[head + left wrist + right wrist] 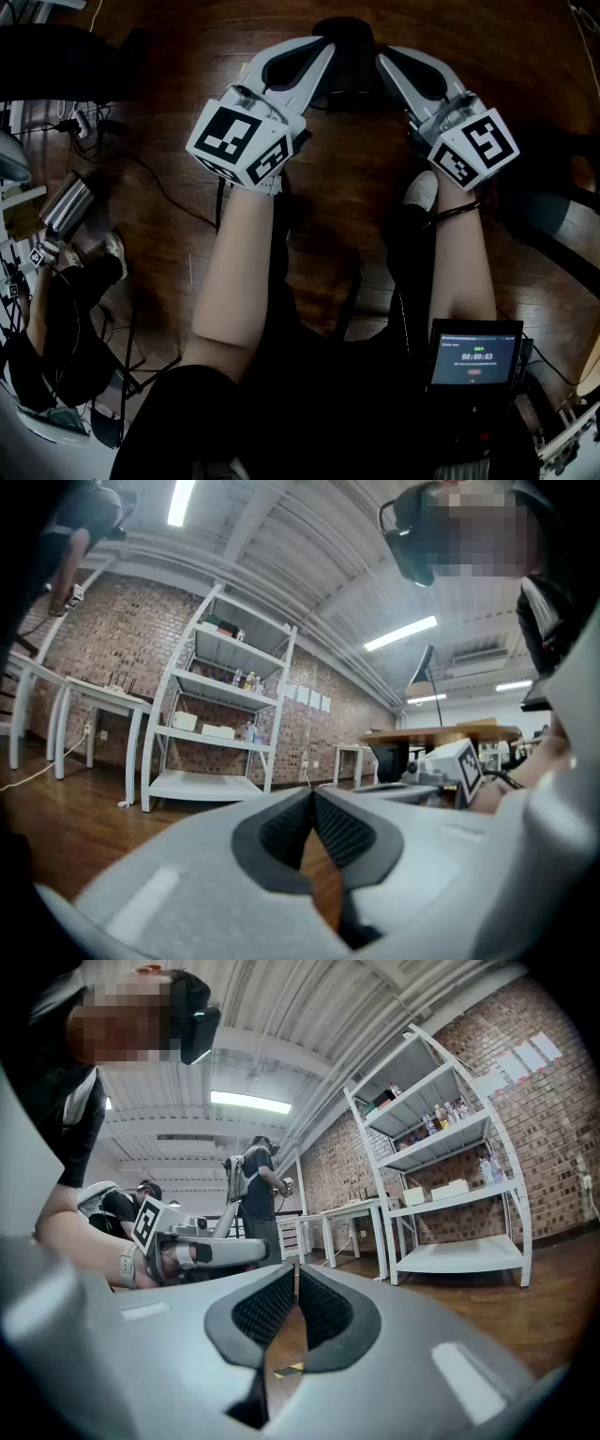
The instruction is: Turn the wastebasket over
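Overhead only, dark wastebasket between left gripper and right gripper, both closed, empty.

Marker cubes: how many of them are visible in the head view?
2. One marker cube sits on the left gripper, at the picture's left; the other on the right gripper, at its right. None appears hidden.

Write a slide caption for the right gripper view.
Shut right hand-held gripper, with a white shelf and brick wall beyond.
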The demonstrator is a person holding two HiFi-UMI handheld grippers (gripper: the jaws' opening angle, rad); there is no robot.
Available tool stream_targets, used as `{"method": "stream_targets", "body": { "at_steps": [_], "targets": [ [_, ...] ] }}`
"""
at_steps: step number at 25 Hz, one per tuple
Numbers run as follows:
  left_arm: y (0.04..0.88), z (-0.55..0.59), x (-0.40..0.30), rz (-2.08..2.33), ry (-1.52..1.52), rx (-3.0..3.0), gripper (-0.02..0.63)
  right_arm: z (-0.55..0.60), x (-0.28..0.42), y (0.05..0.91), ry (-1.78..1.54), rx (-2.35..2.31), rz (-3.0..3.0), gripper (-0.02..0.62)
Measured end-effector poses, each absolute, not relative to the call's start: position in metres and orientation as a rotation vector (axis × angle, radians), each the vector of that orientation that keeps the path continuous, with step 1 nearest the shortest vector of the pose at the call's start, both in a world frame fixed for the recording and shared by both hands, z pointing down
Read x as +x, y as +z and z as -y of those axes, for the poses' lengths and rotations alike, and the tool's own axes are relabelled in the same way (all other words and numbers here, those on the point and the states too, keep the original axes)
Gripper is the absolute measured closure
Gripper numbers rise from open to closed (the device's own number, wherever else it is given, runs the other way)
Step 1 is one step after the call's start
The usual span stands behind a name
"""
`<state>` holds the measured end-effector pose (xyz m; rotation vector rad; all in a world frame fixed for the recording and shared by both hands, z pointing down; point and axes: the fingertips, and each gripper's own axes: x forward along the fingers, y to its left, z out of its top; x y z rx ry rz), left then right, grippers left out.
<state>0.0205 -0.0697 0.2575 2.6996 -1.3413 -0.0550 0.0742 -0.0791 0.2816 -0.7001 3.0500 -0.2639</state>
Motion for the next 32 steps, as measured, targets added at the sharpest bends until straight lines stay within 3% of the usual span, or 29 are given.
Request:
{"method": "stream_targets", "body": {
  "at_steps": [27, 32],
  "targets": [
    [0.265, 0.173, 0.003, 1.288, -0.083, 2.681, 0.603, 0.174, 0.050, 0.301, -0.303, -0.806, -3.011, 0.583],
    [0.269, 0.174, 0.000, 1.312, -0.069, 2.674, 0.604, 0.180, 0.046, 0.316, -0.444, -0.825, -2.941, 0.583]
  ]
}}
